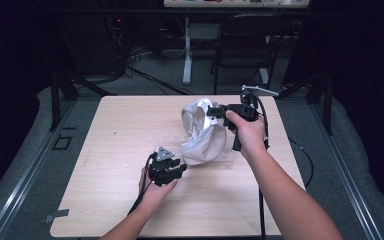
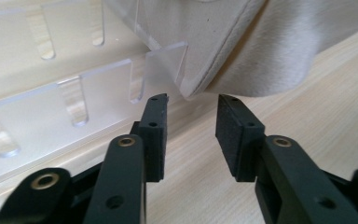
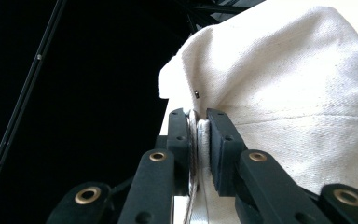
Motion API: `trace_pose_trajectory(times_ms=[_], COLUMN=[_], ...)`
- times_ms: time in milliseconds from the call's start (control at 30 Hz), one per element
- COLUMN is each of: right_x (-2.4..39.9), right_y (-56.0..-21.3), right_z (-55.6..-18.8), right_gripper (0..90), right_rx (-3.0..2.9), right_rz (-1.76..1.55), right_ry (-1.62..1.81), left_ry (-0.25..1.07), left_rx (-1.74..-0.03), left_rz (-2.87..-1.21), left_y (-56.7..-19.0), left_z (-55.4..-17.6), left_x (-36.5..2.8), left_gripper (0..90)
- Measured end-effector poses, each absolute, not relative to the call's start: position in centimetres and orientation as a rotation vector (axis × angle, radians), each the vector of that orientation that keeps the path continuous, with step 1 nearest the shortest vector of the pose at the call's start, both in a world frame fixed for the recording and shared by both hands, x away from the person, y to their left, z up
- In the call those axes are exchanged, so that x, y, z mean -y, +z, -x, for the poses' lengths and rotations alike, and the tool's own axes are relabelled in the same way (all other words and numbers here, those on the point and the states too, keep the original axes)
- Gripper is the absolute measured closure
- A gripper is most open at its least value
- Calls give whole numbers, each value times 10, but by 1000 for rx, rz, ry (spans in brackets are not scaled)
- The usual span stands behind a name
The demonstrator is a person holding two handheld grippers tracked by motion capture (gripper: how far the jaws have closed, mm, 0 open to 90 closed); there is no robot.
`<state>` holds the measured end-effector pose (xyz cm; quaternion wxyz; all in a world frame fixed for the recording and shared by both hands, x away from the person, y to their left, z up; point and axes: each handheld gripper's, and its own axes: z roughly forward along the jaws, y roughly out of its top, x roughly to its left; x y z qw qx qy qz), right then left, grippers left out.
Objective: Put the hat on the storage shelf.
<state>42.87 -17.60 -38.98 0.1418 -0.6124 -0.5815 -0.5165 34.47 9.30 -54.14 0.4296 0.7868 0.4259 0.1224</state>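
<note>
A white cloth bag (image 1: 203, 132) is draped over a clear acrylic rack (image 2: 51, 88) on the wooden table (image 1: 120, 130). My right gripper (image 1: 215, 112) holds the bag's upper edge lifted, its jaws shut on the thick hem (image 3: 198, 135), with the cloth (image 3: 289, 84) bulging to the right of them. My left gripper (image 1: 180, 169) is low near the bag's lower left corner. Its jaws stand open, just short of the bag's bottom edge (image 2: 223, 70) and the corner of the acrylic rack. Nothing is between its pads (image 2: 154, 135).
The slotted acrylic rack extends to the left in the left gripper view. A dark chair (image 1: 245, 45) and a desk leg (image 1: 187, 50) stand on the floor beyond the table's far edge. Cables run from both grippers off the near edge.
</note>
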Motion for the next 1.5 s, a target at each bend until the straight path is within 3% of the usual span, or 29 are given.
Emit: trace_pose_trajectory(times_ms=[733, 1033, 1500], right_x=[168, 170, 180], right_y=[-381, -378, -366], right_z=[-420, -415, -398], right_gripper=[781, 769, 633], right_rx=[1722, 1738, 1904], right_rz=[1748, 1734, 1695], right_ry=[-1498, -1503, -1548], left_ry=[325, 354, 374], left_rx=[-1086, -1125, -1148], left_rz=[-1887, -1872, -1863], left_y=[-534, -543, -546], left_z=[-313, -321, -324], left_x=[-179, -190, -194], left_gripper=[546, 546, 519])
